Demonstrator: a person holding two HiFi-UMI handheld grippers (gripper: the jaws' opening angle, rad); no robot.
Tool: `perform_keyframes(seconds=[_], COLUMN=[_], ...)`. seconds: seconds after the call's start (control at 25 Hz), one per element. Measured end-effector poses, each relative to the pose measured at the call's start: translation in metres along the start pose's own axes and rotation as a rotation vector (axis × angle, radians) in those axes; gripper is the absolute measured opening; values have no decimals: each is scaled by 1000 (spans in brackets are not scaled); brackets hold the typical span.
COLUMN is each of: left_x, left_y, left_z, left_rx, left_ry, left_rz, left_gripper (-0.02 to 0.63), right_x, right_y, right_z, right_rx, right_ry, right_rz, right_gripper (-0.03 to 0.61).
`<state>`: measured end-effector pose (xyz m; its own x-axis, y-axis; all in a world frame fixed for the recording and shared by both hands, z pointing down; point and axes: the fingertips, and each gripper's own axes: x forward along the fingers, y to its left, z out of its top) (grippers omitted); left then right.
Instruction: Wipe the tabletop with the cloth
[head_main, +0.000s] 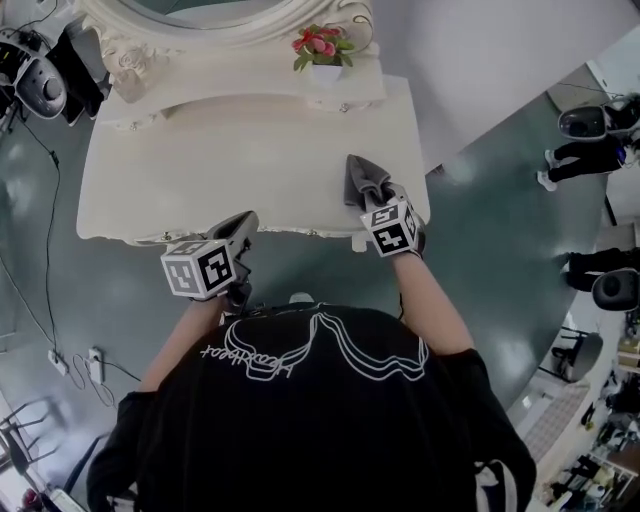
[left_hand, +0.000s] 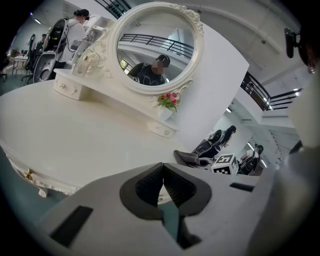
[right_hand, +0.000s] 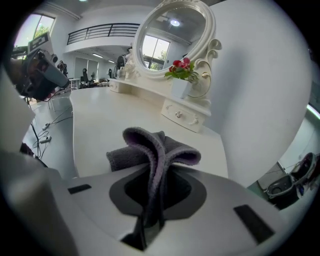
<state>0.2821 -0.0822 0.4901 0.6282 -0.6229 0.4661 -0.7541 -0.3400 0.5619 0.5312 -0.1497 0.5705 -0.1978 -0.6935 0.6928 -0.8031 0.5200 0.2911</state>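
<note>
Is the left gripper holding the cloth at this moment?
No, the left gripper has its jaws shut on nothing; the grey cloth is pinched in the right gripper.

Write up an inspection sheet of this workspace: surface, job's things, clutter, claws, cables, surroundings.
Surface: white tabletop, bare across the middle.
Job's things: grey cloth, bunched, near the right front corner.
Clutter: pot of pink flowers at the back, beside the mirror.
Claws: left claw shut, empty, at the front edge; right claw shut on the cloth.
Cables: black cable and power strip on the floor, left of the table.
Surroundings: grey-green floor; a person standing off to the right.
</note>
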Motion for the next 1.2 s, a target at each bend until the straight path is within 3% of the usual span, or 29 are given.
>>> perform_keyframes(seconds=[0.6,0.88,1.12,1.2], left_x=[39,41,25,16], left_y=[-42,-53,-56,-57], left_z=[-17,-20,-4,2], left_rx=[23,39,45,48], left_ry=[35,41,-11,-26], left_rz=[-30,-50,-55,-59], left_gripper=[5,5,5,5], right_x=[-27,-45,-55,-66], right_y=[-76,-102,-111,-108], right_z=[-65,-95,-105,-90], right_rx=[83,179,259,299], right_ry=[38,64,132,83], right_rz=[-84,-137,-77,-45], right_gripper=[46,46,48,48])
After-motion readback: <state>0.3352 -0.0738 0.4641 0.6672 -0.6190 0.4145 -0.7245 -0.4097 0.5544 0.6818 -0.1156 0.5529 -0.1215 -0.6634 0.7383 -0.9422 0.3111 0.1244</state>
